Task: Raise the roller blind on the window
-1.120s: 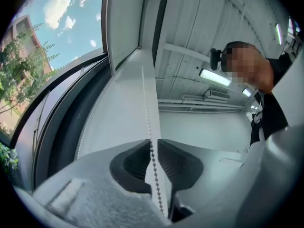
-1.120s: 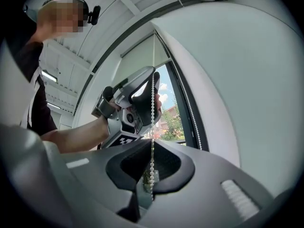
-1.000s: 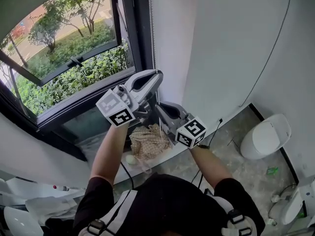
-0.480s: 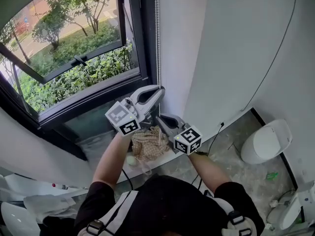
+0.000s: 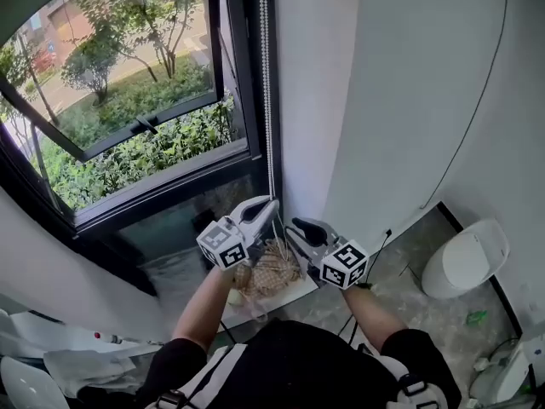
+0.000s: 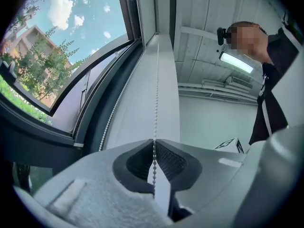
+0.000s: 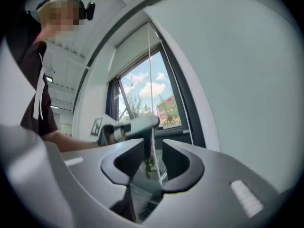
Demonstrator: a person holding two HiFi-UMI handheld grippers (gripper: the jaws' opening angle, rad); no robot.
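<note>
window [image 5: 128,126]; patterned cloth [image 5: 272,273] below bead chain [image 5: 265,75]

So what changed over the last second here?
Both grippers came down along the chain. The left gripper sank further, shut on the chain and drawing it down. The right gripper has just opened its jaws, apparently letting go; the chain now runs loose between them. Unchanged: the left grip, the open window.

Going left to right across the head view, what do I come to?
Window → left gripper, shut on the bead chain → right gripper, its fingers just opening, the chain loose between them → toilet.
</note>
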